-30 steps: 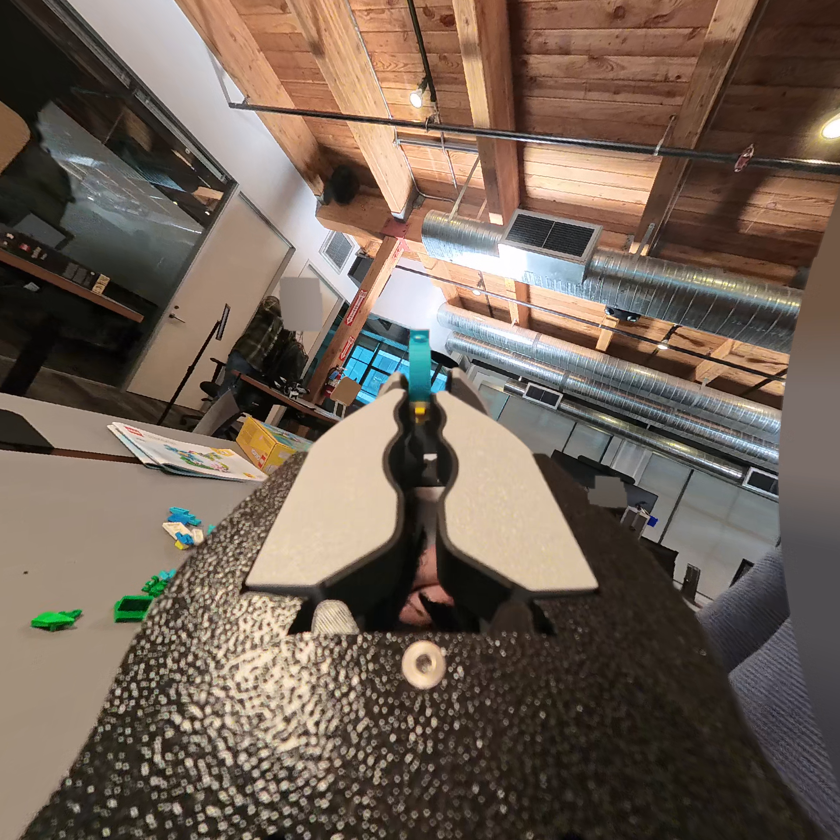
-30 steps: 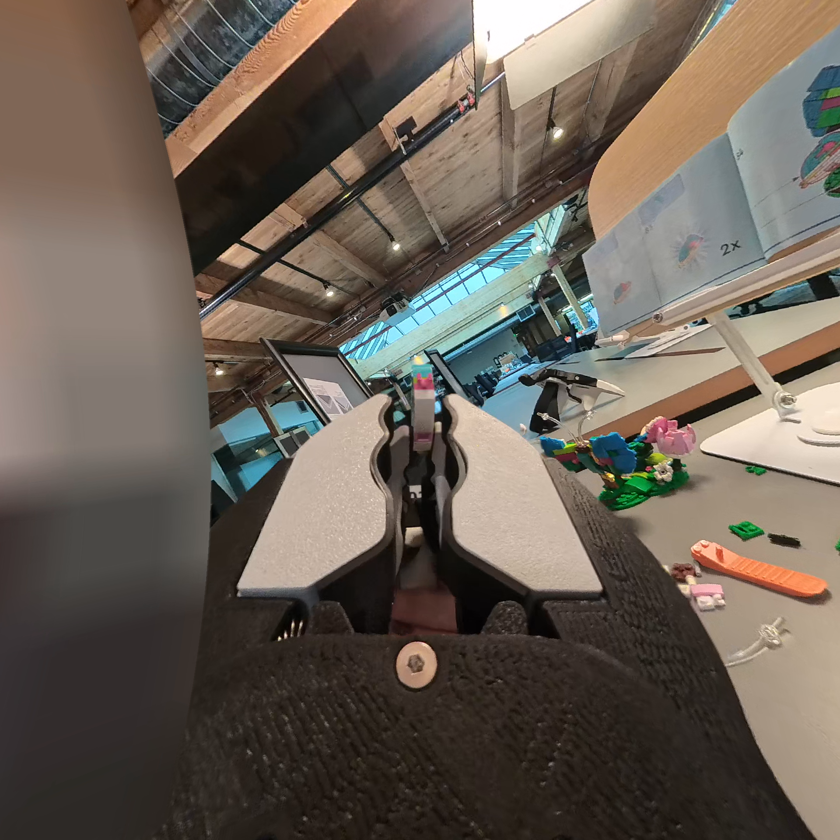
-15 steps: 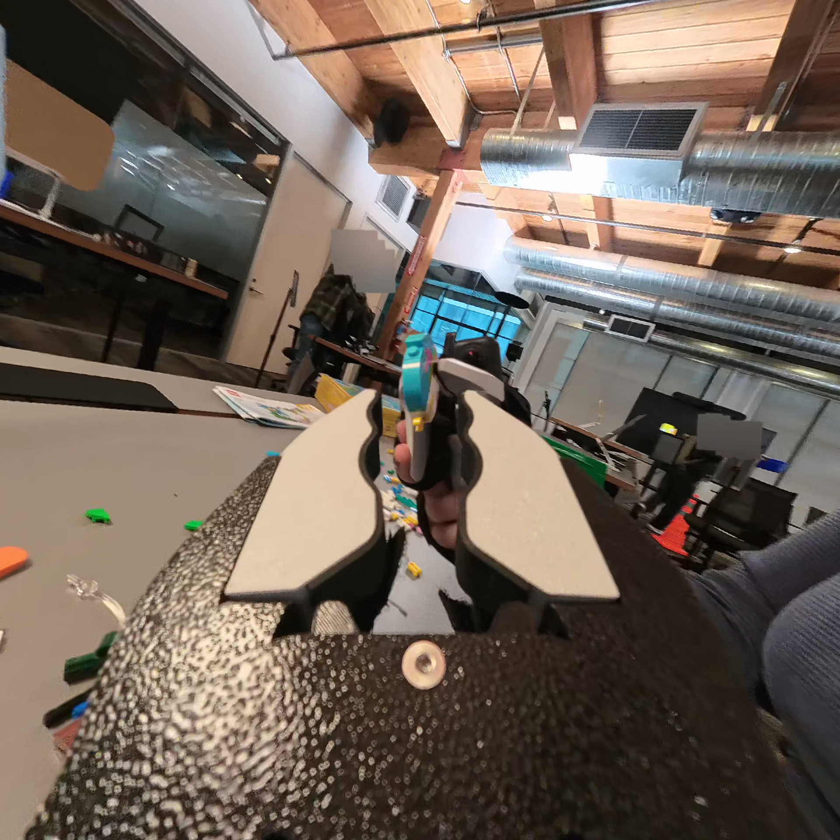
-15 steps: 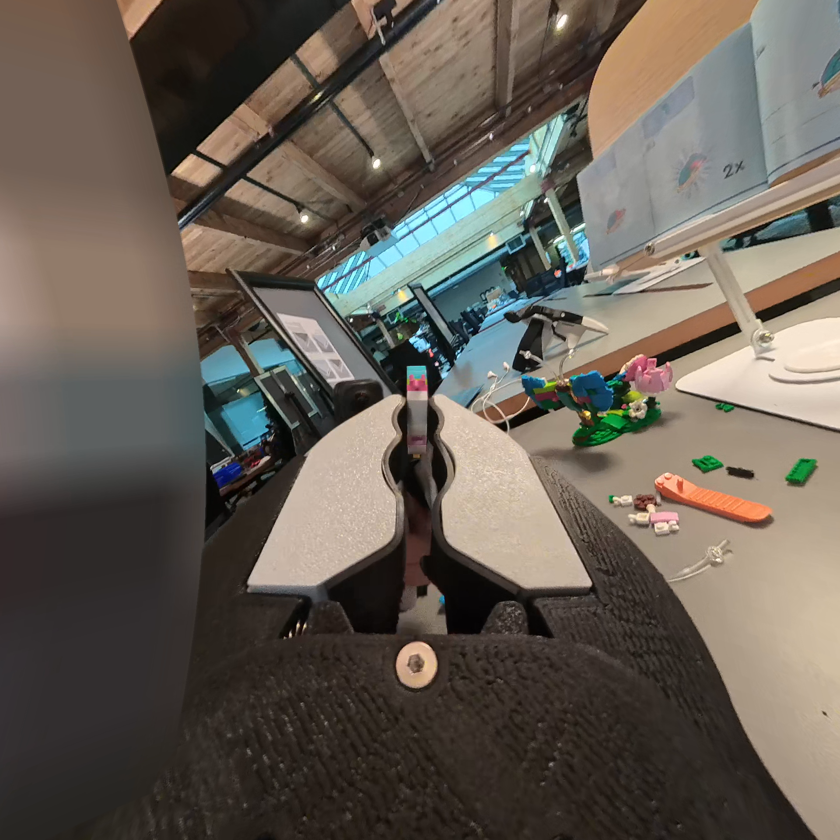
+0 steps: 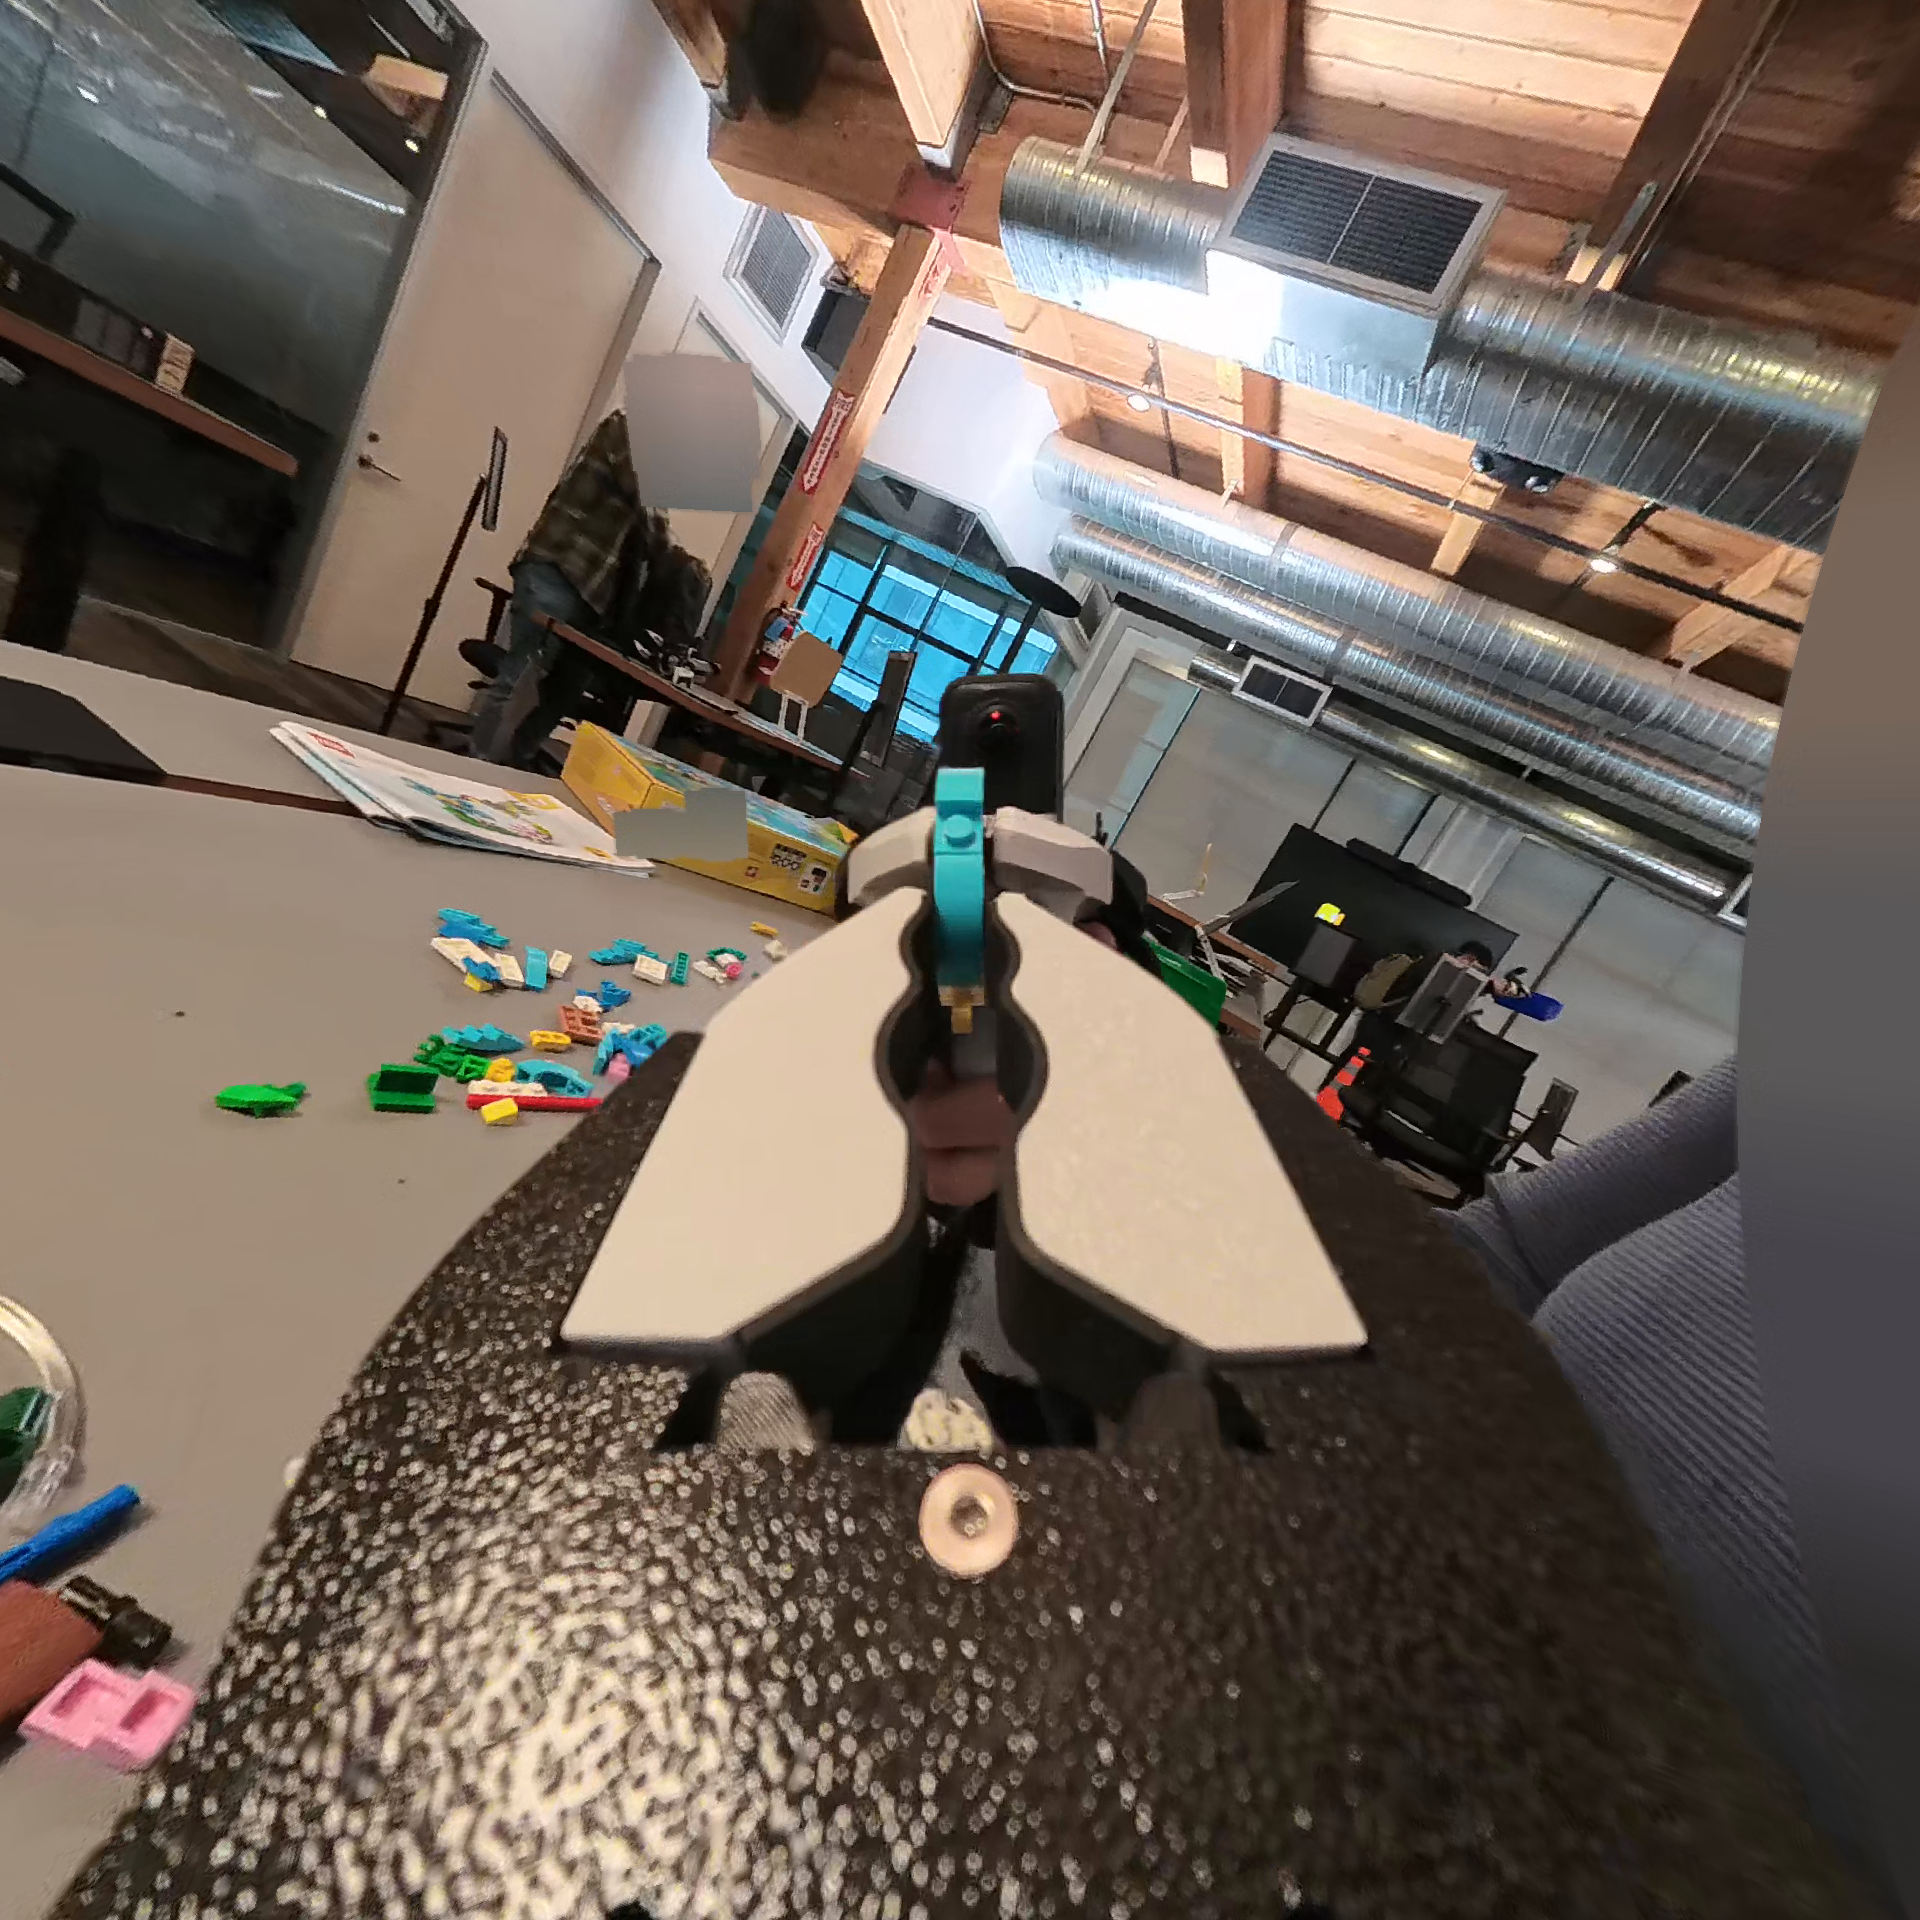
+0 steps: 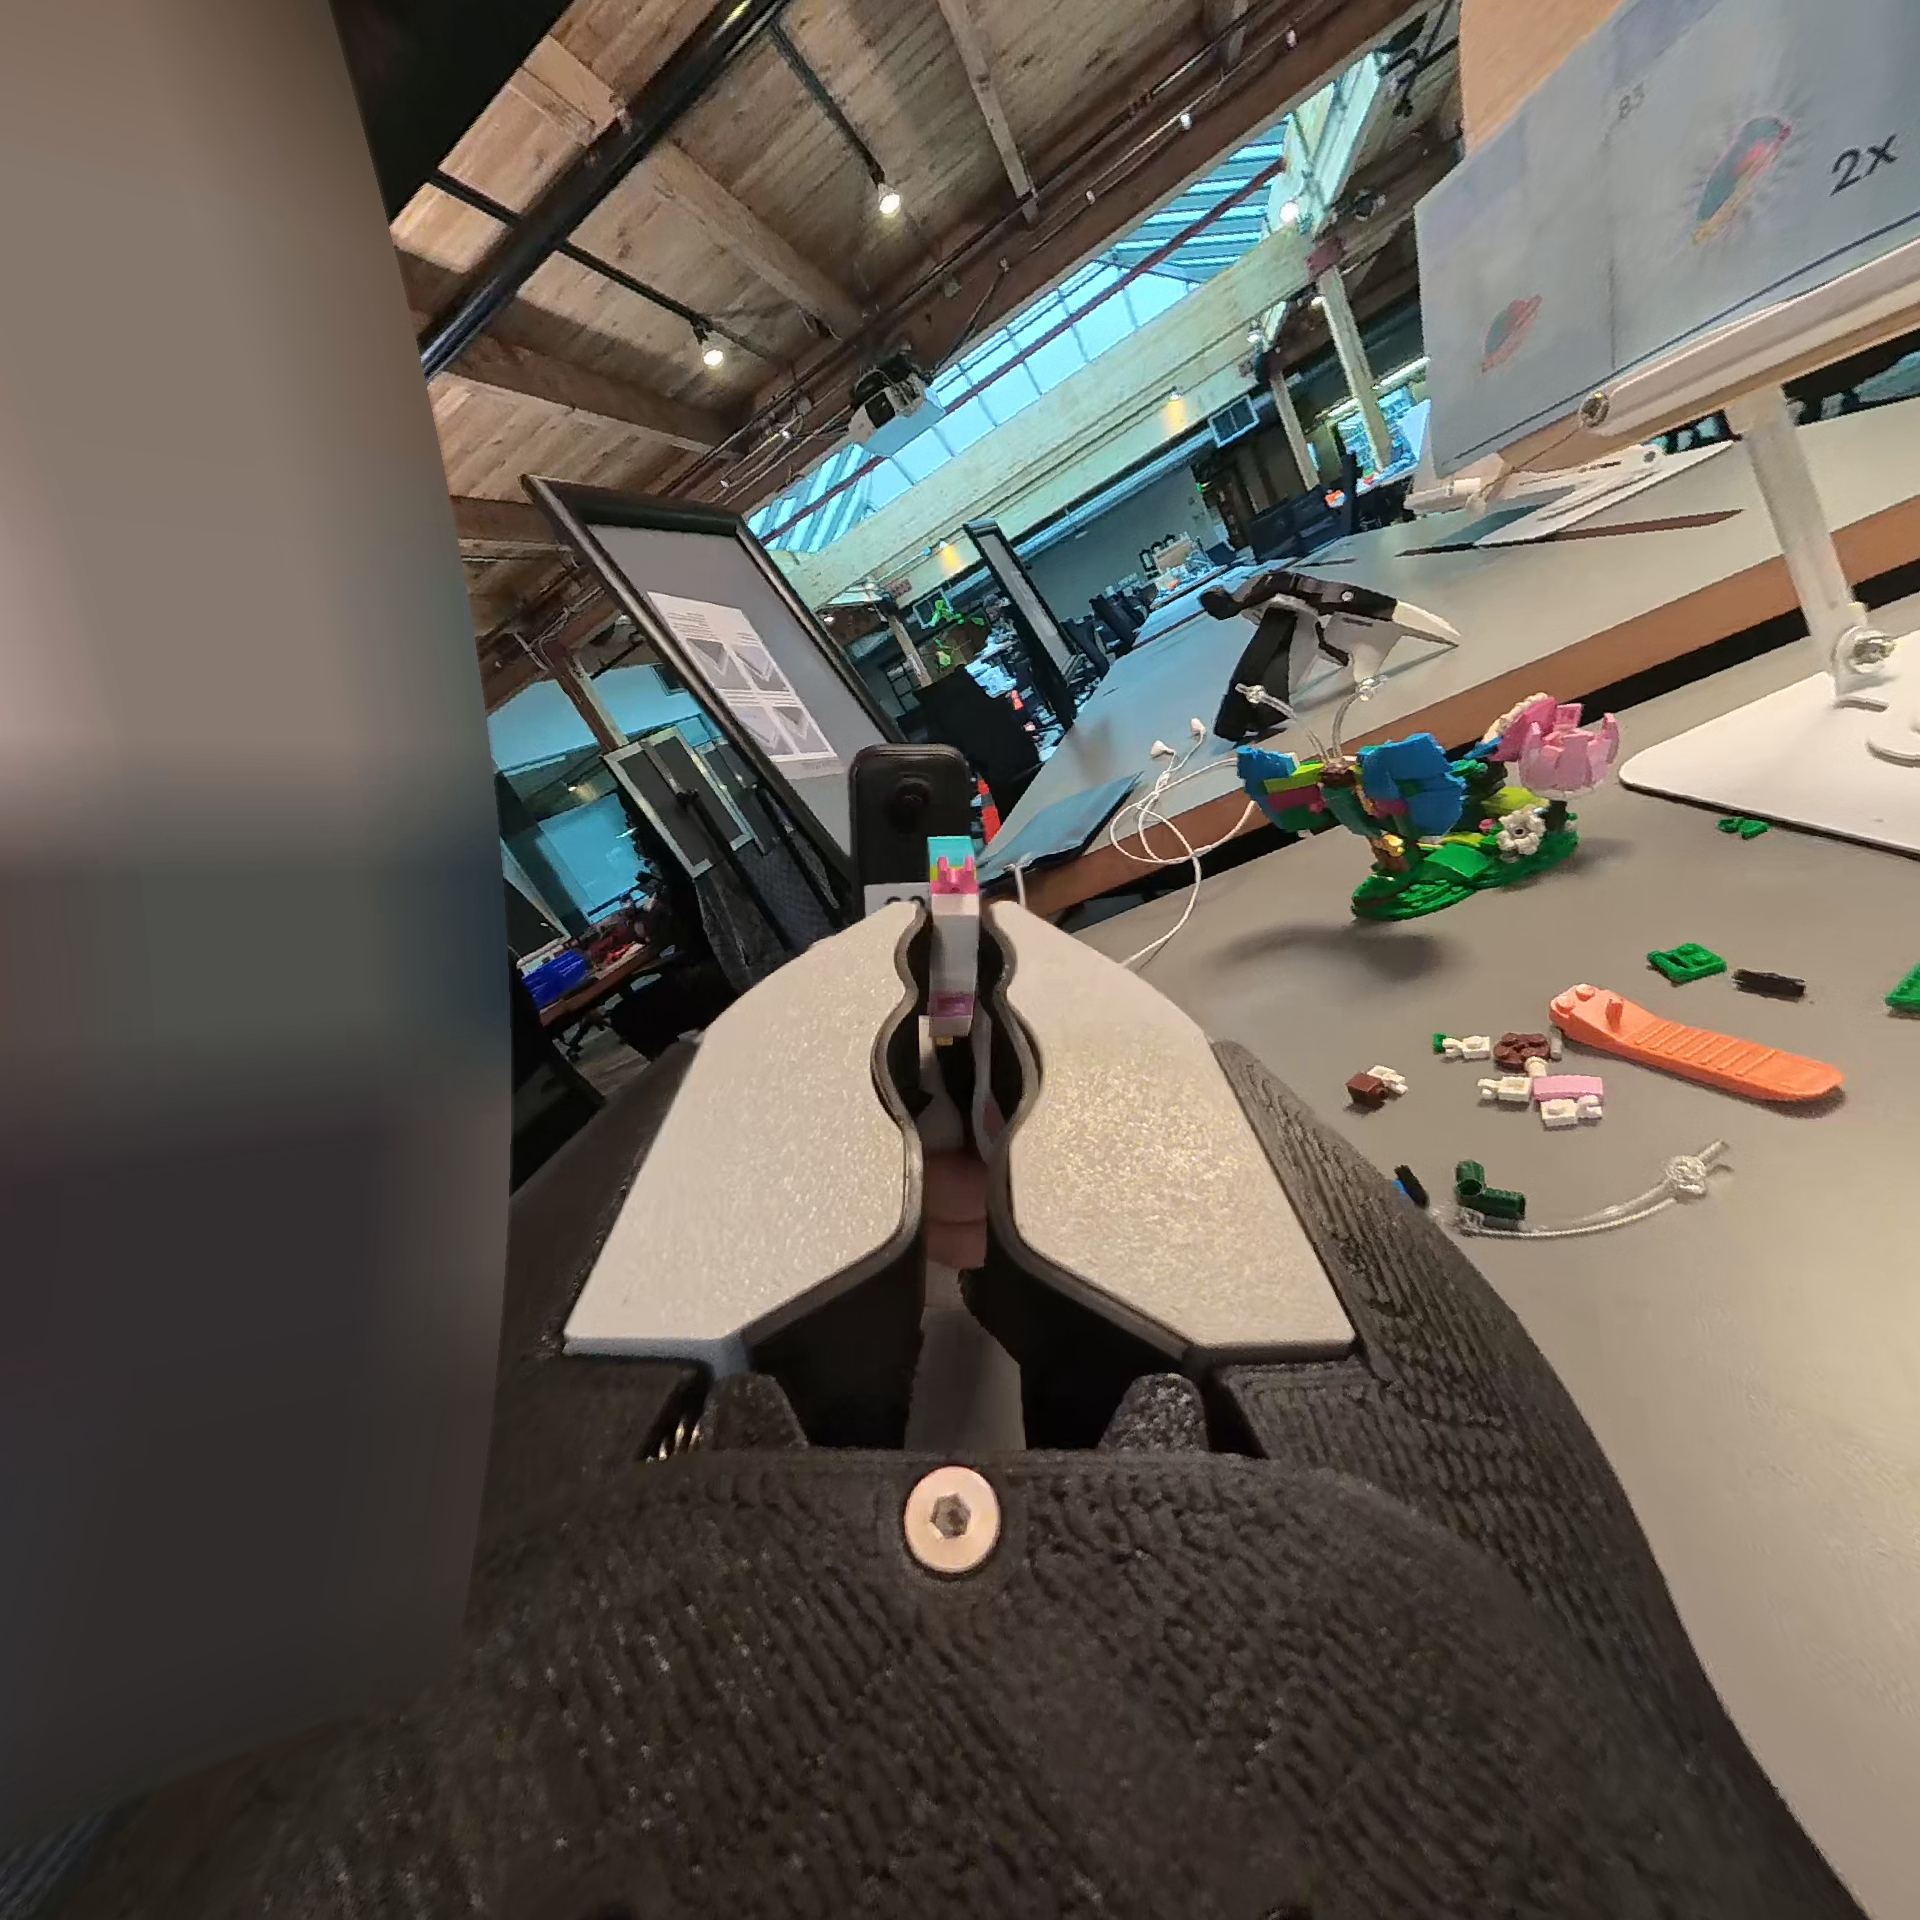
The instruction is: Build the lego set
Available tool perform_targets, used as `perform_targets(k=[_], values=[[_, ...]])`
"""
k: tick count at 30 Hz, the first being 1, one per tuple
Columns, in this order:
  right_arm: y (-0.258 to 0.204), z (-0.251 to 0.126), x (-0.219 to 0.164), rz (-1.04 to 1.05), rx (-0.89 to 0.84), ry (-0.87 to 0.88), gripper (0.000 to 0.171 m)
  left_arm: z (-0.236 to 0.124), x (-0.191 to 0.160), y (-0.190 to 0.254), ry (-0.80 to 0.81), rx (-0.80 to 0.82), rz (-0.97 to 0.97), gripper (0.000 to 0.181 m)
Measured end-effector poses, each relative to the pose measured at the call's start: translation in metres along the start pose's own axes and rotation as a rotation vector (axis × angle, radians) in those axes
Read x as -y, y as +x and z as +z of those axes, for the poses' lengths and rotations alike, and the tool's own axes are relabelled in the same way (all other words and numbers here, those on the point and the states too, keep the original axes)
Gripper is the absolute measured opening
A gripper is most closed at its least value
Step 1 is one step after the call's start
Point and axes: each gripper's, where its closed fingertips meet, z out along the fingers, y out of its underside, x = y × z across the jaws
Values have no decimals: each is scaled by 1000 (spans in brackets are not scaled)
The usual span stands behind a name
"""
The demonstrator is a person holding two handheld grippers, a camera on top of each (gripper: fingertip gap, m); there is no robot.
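My left gripper (image 5: 958,914) is shut on a teal lego piece (image 5: 958,894) with a small yellow part at its lower end, held up above the grey table (image 5: 208,987). The right gripper's fingers (image 5: 1049,854) and camera face it from just behind the piece. My right gripper (image 6: 954,935) is shut on a thin white, pink and teal lego assembly (image 6: 952,935), also held in the air. A pile of loose lego pieces (image 5: 540,1018) lies on the table to the left. A built lego flower and bird model (image 6: 1444,810) stands on the table at the right.
An instruction booklet (image 5: 457,805) and a yellow box (image 5: 717,831) lie at the table's far side. An orange brick separator (image 6: 1694,1055), small loose pieces (image 6: 1527,1081) and a clear curved part (image 6: 1621,1195) lie right of my right gripper. A white stand (image 6: 1808,582) holds an open booklet. Only a small space, under 4 cm, lies between the two pairs of fingers.
Both grippers have swung and tilted down toward the table while keeping their pieces. The left gripper's jaws, slightly apart half a second ago, now close tight on the teal piece.
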Motion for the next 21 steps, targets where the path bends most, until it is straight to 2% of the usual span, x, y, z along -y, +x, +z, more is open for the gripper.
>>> perform_targets(k=[4, 6, 10, 15, 18, 21], values=[[8, -22, 11, -50, -95, 26, 18, -2, -2, -11, -22, 66, -52, 8], [16, -44, 13, -112, -181, -23, 21, -4, -3, -14, -35, 81, -101, 8], [36, -99, -5, -275, -379, -272, 19, -7, -14, -19, -97, 100, -184, 8], [50, -162, -58, -266, -459, -678, 12, -2, -48, -19, -273, 119, -213, 8], [58, -182, -80, -283, -491, -835, 13, 3, -64, -15, -357, 109, -221, 8], [63, -185, -92, -321, -456, -910, 14, 7, -78, -10, -435, 88, -212, 8]])
